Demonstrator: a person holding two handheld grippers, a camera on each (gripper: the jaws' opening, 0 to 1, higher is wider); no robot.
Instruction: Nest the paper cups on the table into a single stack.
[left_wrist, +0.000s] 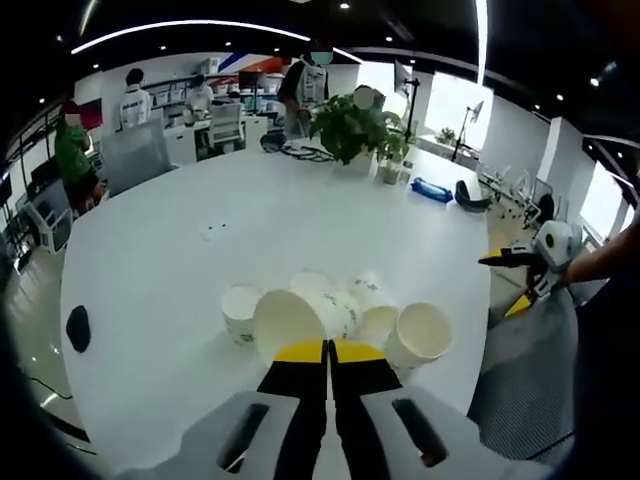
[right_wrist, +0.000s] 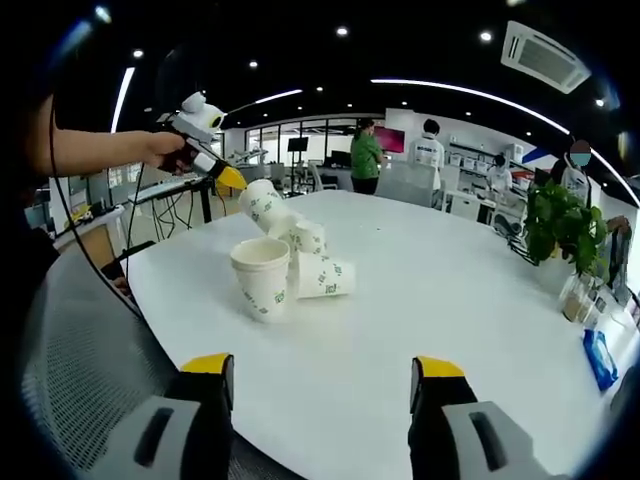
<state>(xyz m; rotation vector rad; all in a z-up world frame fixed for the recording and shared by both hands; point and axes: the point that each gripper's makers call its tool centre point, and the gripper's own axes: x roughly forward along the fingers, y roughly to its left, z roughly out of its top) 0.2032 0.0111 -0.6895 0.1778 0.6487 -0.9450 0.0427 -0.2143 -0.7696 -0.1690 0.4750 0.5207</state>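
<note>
Several white paper cups with green print cluster near the white table's (left_wrist: 180, 250) front edge. In the left gripper view one cup (left_wrist: 240, 312) stands upright, and others (left_wrist: 420, 335) lean or lie around it. My left gripper (left_wrist: 327, 350) is shut on the rim of a tilted cup (left_wrist: 287, 322). From the right gripper view that same left gripper (right_wrist: 232, 178) holds its cup (right_wrist: 262, 205) just above the pile, beside an upright cup (right_wrist: 263, 275) and a lying cup (right_wrist: 325, 275). My right gripper (right_wrist: 324, 364) is open and holds nothing, short of the table edge. It also appears off the table's right side (left_wrist: 508, 283).
A potted plant (left_wrist: 350, 125) and a blue packet (left_wrist: 432, 190) stand at the far side of the table. A small black object (left_wrist: 78, 328) lies near the left edge. A grey mesh chair (right_wrist: 90, 360) is beside the table. People stand at desks in the background.
</note>
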